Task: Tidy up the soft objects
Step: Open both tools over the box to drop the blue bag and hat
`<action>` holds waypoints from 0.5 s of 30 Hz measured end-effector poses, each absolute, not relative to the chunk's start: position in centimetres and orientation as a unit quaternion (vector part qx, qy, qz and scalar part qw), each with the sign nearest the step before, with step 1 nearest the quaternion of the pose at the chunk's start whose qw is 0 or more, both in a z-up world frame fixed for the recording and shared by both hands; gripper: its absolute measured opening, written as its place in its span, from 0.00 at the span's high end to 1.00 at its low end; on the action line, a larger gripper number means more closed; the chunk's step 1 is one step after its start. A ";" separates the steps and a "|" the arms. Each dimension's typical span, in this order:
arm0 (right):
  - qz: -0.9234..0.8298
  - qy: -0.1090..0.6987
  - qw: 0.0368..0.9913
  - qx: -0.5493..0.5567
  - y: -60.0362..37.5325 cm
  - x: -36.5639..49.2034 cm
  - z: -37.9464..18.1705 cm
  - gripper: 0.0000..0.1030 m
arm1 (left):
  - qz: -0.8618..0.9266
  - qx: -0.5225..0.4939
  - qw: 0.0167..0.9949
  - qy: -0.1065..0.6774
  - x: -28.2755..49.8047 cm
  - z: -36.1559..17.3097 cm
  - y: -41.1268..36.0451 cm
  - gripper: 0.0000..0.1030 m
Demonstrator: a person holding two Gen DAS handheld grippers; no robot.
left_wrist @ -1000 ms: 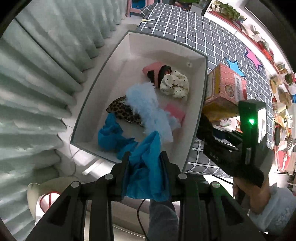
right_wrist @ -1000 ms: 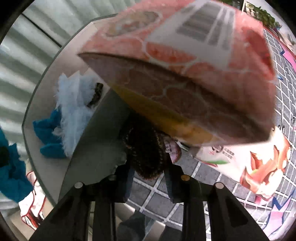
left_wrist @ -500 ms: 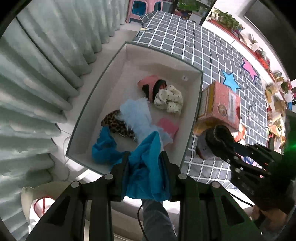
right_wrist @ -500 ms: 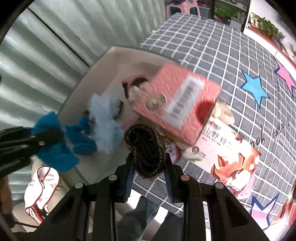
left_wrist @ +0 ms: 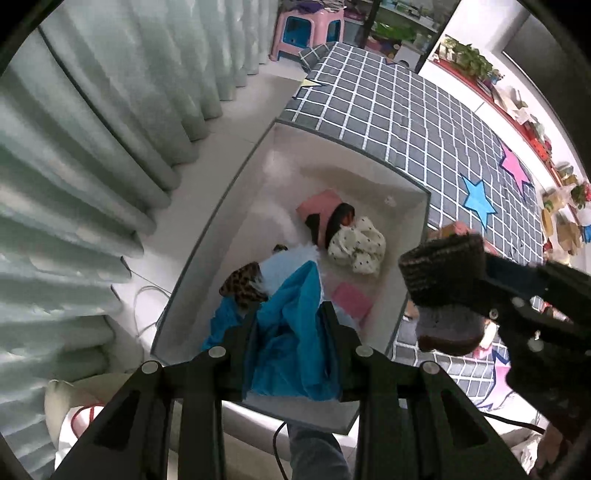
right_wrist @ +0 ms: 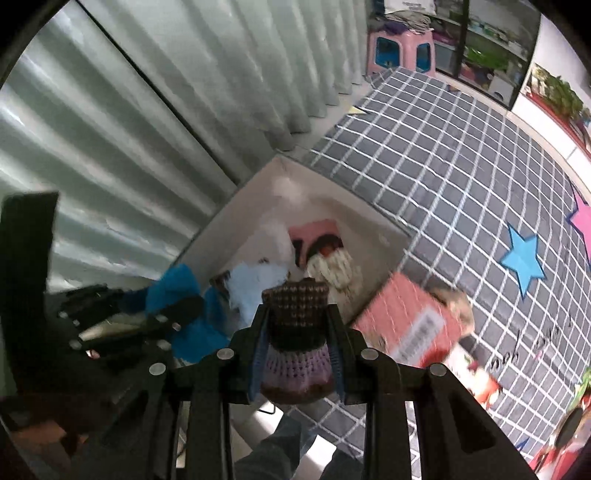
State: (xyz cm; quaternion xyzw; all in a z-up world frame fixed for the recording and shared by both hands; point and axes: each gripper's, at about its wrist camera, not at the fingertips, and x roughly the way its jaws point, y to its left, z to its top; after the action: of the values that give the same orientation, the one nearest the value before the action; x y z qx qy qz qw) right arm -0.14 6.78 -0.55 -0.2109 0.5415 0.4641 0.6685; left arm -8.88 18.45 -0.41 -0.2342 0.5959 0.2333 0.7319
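My left gripper (left_wrist: 290, 317) is shut on a blue cloth (left_wrist: 291, 332) and holds it high above the near end of a white storage box (left_wrist: 415, 251). My right gripper (right_wrist: 297, 325) is shut on a brown and purple knitted piece (right_wrist: 297, 336), raised above the box's right wall; it also shows in the left wrist view (left_wrist: 443, 266). In the box lie a pink and black item (left_wrist: 325, 214), a cream dotted cloth (left_wrist: 358, 243), a pale blue fluffy piece (left_wrist: 277, 269), a leopard-print piece (left_wrist: 240, 284) and a pink pad (left_wrist: 351, 299).
The box stands at the edge of a grey checked mat (left_wrist: 424, 122) with star shapes. A pink carton (right_wrist: 406, 321) and snack bags lie on the mat right of the box. Pale curtains (left_wrist: 74, 147) hang on the left. A pink stool (left_wrist: 306, 33) stands far back.
Both grippers have risen, so the box looks smaller and farther. My right gripper lifted the knitted piece from beside the pink carton and swung it left towards the box.
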 end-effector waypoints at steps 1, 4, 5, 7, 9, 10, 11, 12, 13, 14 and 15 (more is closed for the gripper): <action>0.466 0.539 0.669 -0.211 7.5 0.1 -0.5 0.70 | 0.234 -0.237 0.731 0.596 -8.8 -0.5 18.7 0.68; 0.469 0.539 0.667 -0.212 8.9 0.4 -0.4 0.70 | 0.236 -0.240 0.727 0.598 -8.4 -1.0 19.3 0.68; 0.469 0.541 0.666 -0.210 9.3 0.4 -0.5 0.70 | 0.236 -0.241 0.726 0.599 -8.3 -1.1 19.5 0.68; 0.468 0.540 0.666 -0.213 10.3 1.0 -0.8 0.70 | 0.236 -0.244 0.724 0.600 -8.1 -1.3 19.8 0.68; 0.468 0.540 0.664 -0.220 11.1 1.0 -1.0 0.70 | 0.236 -0.247 0.723 0.600 -7.9 -1.6 20.1 0.68; 0.468 0.542 0.662 -0.223 11.4 1.1 -1.1 0.70 | 0.234 -0.249 0.724 0.599 -7.7 -1.7 20.2 0.66; 0.468 0.543 0.660 -0.224 11.6 1.0 -1.1 0.70 | 0.231 -0.251 0.726 0.597 -7.6 -1.7 20.3 0.63; 0.468 0.543 0.660 -0.223 11.7 1.0 -1.1 0.70 | 0.229 -0.252 0.727 0.597 -7.5 -1.7 20.3 0.51; 0.466 0.545 0.661 -0.221 11.7 1.2 -1.2 0.69 | 0.227 -0.254 0.727 0.596 -7.4 -1.8 20.3 0.43; 0.462 0.546 0.664 -0.219 11.6 1.5 -1.2 0.67 | 0.226 -0.255 0.726 0.597 -7.3 -1.8 20.3 0.24; 0.458 0.547 0.666 -0.217 11.5 1.5 -1.1 0.48 | 0.228 -0.256 0.725 0.597 -7.3 -1.8 20.2 0.13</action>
State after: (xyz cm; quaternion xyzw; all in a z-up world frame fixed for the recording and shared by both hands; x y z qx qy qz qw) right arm 1.52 11.53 -1.11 -0.2169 0.5474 0.4579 0.6661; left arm -7.28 20.24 -1.85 -0.2557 0.5975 0.2276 0.7251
